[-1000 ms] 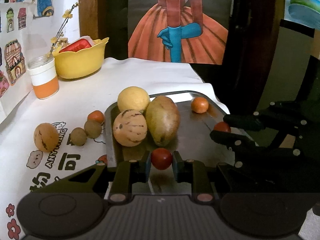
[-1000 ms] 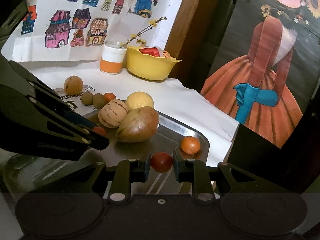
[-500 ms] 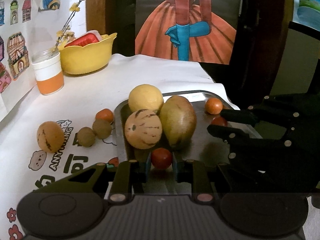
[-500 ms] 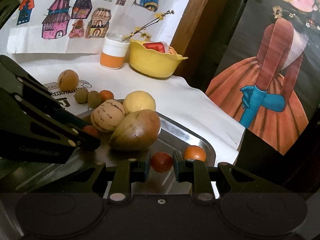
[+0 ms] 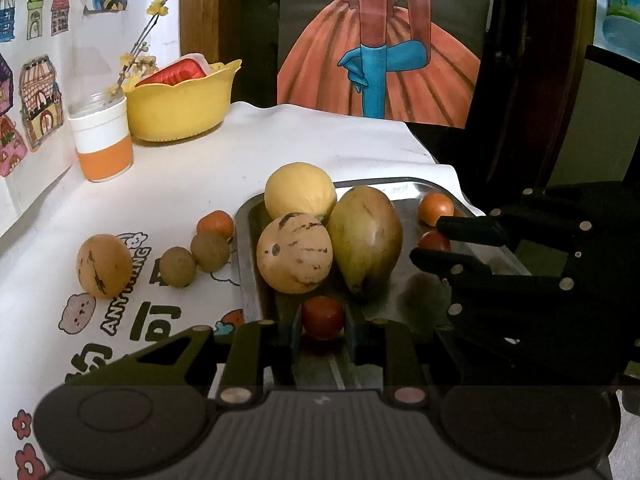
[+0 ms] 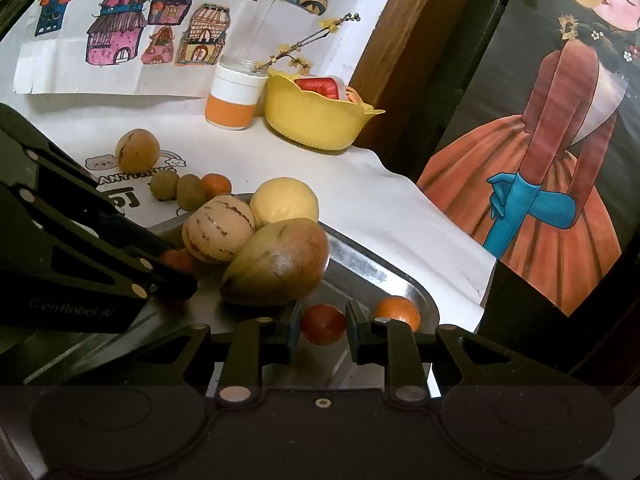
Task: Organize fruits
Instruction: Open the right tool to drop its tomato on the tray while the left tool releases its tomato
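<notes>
My left gripper (image 5: 322, 322) is shut on a small red tomato (image 5: 323, 315) low over the metal tray (image 5: 400, 183), just in front of a striped melon (image 5: 294, 258) and a mango (image 5: 366, 236). A yellow round fruit (image 5: 300, 192) sits behind them. My right gripper (image 6: 323, 326) is shut on another red tomato (image 6: 322, 322) above the tray's right end (image 6: 416, 300), next to a small orange (image 6: 397, 312). In the left wrist view the right gripper's black fingers (image 5: 460, 228) reach in from the right.
On the white printed cloth left of the tray lie a tan spotted fruit (image 5: 104, 266), two kiwis (image 5: 177, 266) (image 5: 210, 251) and a small orange (image 5: 216, 224). A yellow bowl (image 5: 184, 108) and an orange-and-white jar (image 5: 102, 140) stand at the back. The table edge drops off right of the tray.
Both grippers have moved forward over the tray with their tomatoes, so the melon and mango are closer. The fruits on the tray and cloth have not moved.
</notes>
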`<state>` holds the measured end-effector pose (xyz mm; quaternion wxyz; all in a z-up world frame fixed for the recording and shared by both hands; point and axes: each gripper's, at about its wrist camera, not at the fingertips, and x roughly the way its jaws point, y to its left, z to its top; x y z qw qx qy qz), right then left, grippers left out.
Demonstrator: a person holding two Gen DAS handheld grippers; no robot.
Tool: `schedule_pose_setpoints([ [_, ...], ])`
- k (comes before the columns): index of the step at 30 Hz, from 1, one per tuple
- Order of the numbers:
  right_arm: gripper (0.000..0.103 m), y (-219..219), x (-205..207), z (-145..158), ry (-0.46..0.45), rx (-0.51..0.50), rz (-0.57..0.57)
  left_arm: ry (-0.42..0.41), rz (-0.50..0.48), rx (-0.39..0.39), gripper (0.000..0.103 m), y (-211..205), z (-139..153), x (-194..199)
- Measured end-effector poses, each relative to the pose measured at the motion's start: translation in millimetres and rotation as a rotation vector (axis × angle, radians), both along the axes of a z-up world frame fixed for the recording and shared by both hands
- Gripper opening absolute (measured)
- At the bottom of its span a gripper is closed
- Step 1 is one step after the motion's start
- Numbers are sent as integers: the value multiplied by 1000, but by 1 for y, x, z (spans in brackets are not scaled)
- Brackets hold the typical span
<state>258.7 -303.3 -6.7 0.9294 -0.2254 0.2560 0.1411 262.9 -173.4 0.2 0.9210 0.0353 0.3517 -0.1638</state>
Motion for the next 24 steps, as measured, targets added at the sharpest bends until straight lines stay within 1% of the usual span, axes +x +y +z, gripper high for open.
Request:
schedule_pose_setpoints([
  [1,25,0,0,0,-2,0,-1,2,1,0,25,0,0,0],
  [4,30,-1,-1,0,-15,4,-17,2,6,-2,25,0,0,-1],
  [6,38,-2,-3,1,-27,8,-31,0,10,-5,25,1,1,-1],
  [7,41,-2,-4,2,-32,10,-36,2,12,-8,26,1,2,-2],
  [9,54,-4,-7,4,-46,17,-46,4,16,-13,29,3,3,-3],
  [10,57,-5,-9,6,-52,19,-51,4,17,-15,32,3,3,-4],
  [11,63,-6,-11,7,-61,19,-56,1,20,-17,34,4,4,-6],
  [12,68,-7,-14,9,-69,21,-61,-2,22,-19,39,4,5,-7],
  [13,70,-9,-16,10,-78,22,-69,-5,25,-24,46,5,6,-8],
  [14,75,-10,-18,12,-86,24,-76,-10,27,-31,49,5,8,-10],
  [15,78,-12,-20,14,-93,26,-83,-16,31,-38,55,6,9,-11],
  [16,79,-14,-22,16,-99,29,-90,-23,33,-43,57,6,11,-13],
  [18,85,-18,-27,19,-109,35,-107,-37,35,-46,60,7,15,-17],
  [20,89,-22,-32,21,-119,41,-124,-47,41,-51,67,9,19,-21],
  [22,93,-25,-37,24,-125,49,-134,-58,50,-57,78,11,22,-25],
  [24,98,-28,-43,27,-132,59,-143,-70,61,-61,84,14,26,-29],
])
